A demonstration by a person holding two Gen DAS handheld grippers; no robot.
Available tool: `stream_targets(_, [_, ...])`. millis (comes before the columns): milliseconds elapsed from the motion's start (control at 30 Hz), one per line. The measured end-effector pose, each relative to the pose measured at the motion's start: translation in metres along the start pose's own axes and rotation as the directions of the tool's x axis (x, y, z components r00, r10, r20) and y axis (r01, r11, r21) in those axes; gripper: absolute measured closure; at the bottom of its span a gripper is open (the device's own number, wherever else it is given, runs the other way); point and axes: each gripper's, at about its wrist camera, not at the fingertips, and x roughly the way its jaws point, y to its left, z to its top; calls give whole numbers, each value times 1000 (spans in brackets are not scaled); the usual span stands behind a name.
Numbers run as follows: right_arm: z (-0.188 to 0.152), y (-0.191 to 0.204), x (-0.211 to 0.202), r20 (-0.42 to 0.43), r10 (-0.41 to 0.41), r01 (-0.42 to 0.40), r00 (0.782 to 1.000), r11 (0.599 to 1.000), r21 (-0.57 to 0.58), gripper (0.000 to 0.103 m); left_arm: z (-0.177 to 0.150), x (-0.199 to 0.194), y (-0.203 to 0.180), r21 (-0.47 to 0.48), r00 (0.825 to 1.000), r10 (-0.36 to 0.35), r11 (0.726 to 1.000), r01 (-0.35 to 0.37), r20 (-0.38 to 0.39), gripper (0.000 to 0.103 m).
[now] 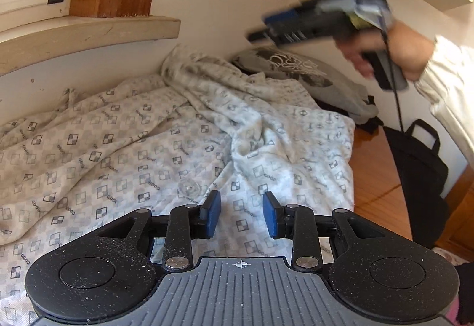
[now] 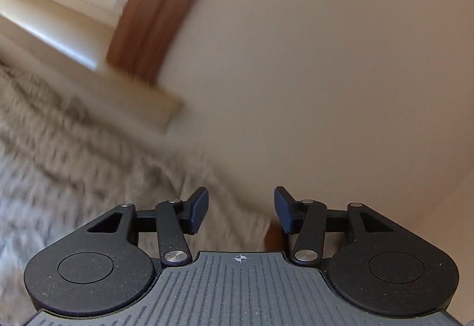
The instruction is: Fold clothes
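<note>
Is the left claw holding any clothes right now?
No, the left claw is open with nothing between its blue pads, just above the patterned sheet.

Grey tee (image 1: 299, 71) with dark print, crumpled. Lies at far end of bed, against wall, partly on checked sheet (image 1: 118, 154).

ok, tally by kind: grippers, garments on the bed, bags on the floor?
Grippers: 2, left gripper and right gripper, both open and empty
Garments: 1, grey printed garment
Bags: 1, black bag
Total: 4
</note>
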Motion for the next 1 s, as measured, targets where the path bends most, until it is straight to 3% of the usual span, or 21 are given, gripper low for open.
stream_targets(133, [-50, -27, -27, -11, 114, -110, 993, 981, 162, 52, 0, 0, -1, 8, 1000, 8, 1000, -8, 0, 68])
stream_targets(367, [-133, -41, -61, -32, 313, -282, 949, 893, 351, 50, -1, -3, -1, 15, 1000, 17, 1000, -17, -3, 67])
stream_targets(533, [-153, -35, -60, -43, 380, -339, 924, 866, 367, 44, -1, -5, 1, 10, 1000, 9, 1000, -9, -5, 66])
stream_targets(767, [-164, -43, -72, 34, 474, -452, 880, 814, 365, 44, 1, -3, 4, 8, 1000, 2, 1000, -2, -6, 64])
stream_targets(867, [-160, -39, -77, 32, 488, -472, 873, 824, 314, 45, 1, -2, 3, 13, 1000, 3, 1000, -3, -5, 64])
stream_targets(900, [-159, -37, -76, 19, 486, -469, 874, 830, 303, 46, 2, -2, 3, 13, 1000, 3, 1000, -3, -5, 64])
stream_targets(1000, [-155, -35, -72, -8, 473, -453, 881, 848, 275, 93, 1, -2, 4, 11, 1000, -1, 1000, 1, -4, 64])
